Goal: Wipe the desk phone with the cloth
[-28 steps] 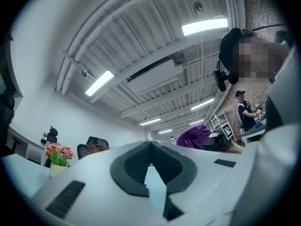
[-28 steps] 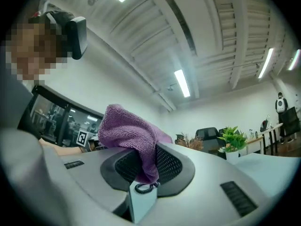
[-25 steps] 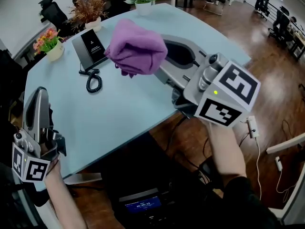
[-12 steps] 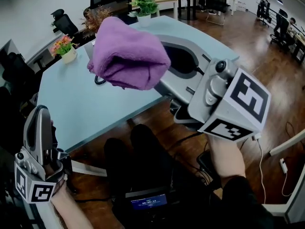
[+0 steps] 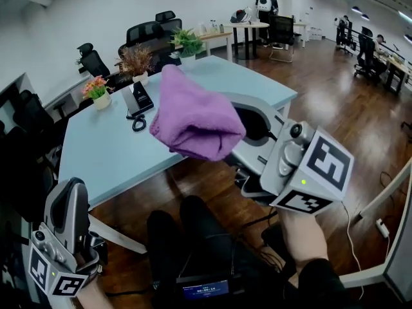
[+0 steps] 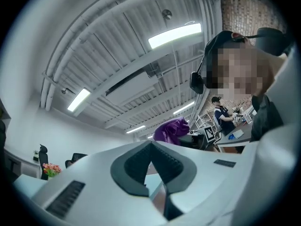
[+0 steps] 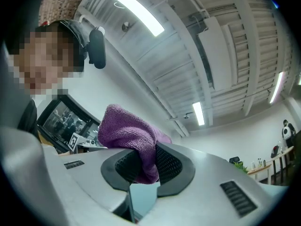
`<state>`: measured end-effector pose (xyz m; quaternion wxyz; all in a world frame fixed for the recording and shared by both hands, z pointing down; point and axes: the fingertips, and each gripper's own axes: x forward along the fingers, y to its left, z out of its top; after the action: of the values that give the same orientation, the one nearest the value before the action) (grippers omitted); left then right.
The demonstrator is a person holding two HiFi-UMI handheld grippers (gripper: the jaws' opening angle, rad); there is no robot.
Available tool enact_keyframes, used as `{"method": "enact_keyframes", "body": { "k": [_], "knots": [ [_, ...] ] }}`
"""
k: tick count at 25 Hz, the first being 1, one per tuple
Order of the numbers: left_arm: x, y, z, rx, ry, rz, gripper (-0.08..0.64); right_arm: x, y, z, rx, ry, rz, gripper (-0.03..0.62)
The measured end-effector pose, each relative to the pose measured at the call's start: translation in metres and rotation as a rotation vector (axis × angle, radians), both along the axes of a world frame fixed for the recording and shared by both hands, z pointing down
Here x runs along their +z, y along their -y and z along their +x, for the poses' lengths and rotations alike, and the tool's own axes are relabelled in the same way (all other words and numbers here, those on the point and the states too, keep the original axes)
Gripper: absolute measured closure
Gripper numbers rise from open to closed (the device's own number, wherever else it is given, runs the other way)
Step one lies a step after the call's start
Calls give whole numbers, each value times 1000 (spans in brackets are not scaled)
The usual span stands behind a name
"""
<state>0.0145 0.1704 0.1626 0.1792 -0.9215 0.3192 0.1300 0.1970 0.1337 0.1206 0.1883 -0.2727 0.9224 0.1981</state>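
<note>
The right gripper [image 5: 239,122] was raised over the near edge of the light blue surface [image 5: 109,153], its jaws clamped on a bunched purple cloth [image 5: 193,121]. In the right gripper view the two dark ribbed pads [image 7: 169,164] pressed a fold of the cloth [image 7: 129,135] between them, and the rest of the cloth bulged up and to the left over the jaw tips of the right gripper [image 7: 146,149]. The cloth hung in the air, touching nothing but the jaws.

The black desk phone [image 5: 138,98] lay on the far part of the surface, well apart from the cloth, with its coiled cord [image 5: 138,122] on the surface just beside its near end. A small pot of pink and orange flowers [image 5: 98,90] stood to the left of the phone. A pot of dried brown plants [image 5: 136,62] stood just behind the phone, and a green potted plant [image 5: 188,44] stood farther right along the far edge.

The left gripper [image 5: 69,192] was held low at the lower left, off the surface and pointing up. In the left gripper view the tips of the left gripper [image 6: 151,147] met with nothing between them, and the purple cloth [image 6: 171,130] showed beyond them.
</note>
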Motion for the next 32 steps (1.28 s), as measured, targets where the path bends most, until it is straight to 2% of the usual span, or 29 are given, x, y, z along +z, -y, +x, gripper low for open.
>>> {"method": "enact_keyframes", "body": {
  "k": [6,9,18,24,32],
  "knots": [
    [3,-87,8,22,23,19,546,-6,-95,-2,-19,5,56,540],
    [2,-108,2,13,20,26,546,-6,-124,-9,-33,-5,74,540],
    [-7,-148,-33,-38,-1,30,546,2,-152,-53,-74,-66,49,540],
    [-16,-170,-39,-41,-8,63,546,-3,-175,-60,-93,-56,71,540],
    [-11,-161,-28,-37,-12,50,546,1,-174,-44,-84,-56,87,540]
  ]
}}
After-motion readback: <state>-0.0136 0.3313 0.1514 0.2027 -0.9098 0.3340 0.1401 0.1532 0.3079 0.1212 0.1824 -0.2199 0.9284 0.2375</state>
